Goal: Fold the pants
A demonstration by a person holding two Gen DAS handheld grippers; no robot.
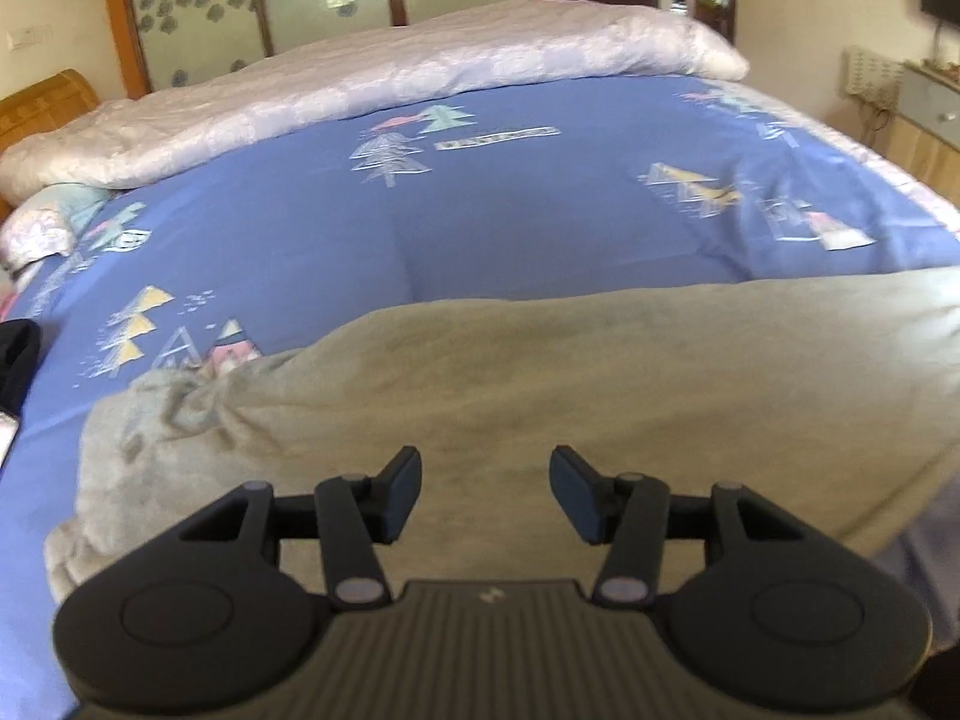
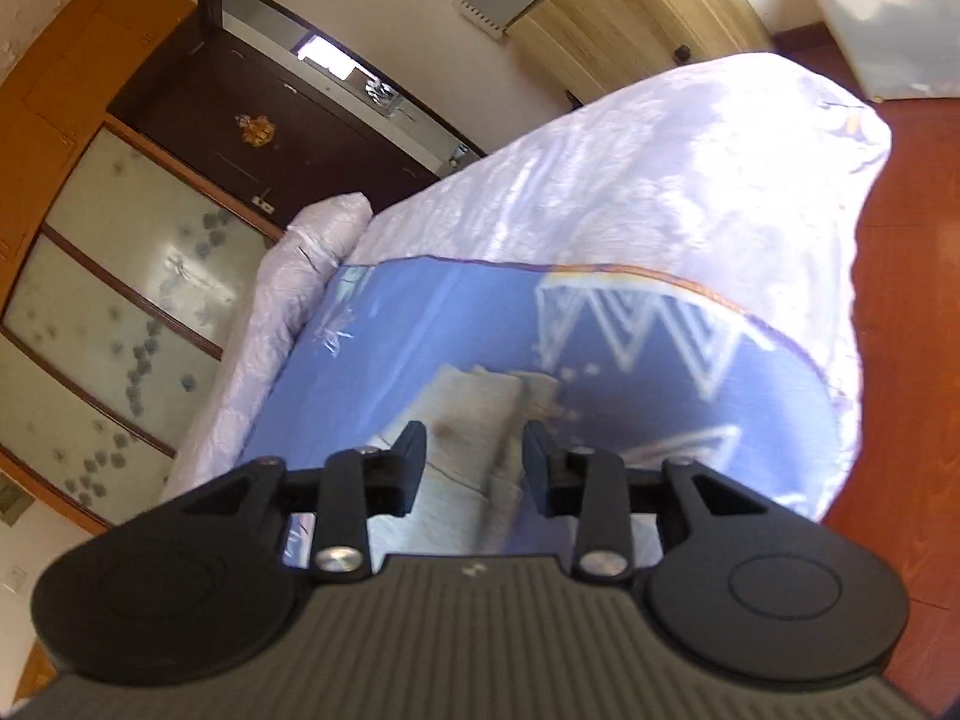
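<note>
The pants, grey-green and soft, lie on the blue printed bedsheet at its near edge, with the long axis running across the left wrist view from lower left to right. The bunched, wrinkled end points left; the other end runs out of the picture on the right. Beyond the pants, across the bedsheet, a pale quilt lies rolled along the far side of the bed. The left gripper points forward and down over the pants, near the bunched end, level in roll. Its jaws stand moderately apart with nothing between the pads; the cloth lies beneath them, and contact cannot be told. In the right wrist view the scene is strongly tilted, so the right gripper is rolled to one side and points shallowly downward toward the bedsheet. A pale folded part of the pants lies ahead of and between its fingers. Its jaws stand at a middling gap; whether the pads press the cloth cannot be told because of blur.
</note>
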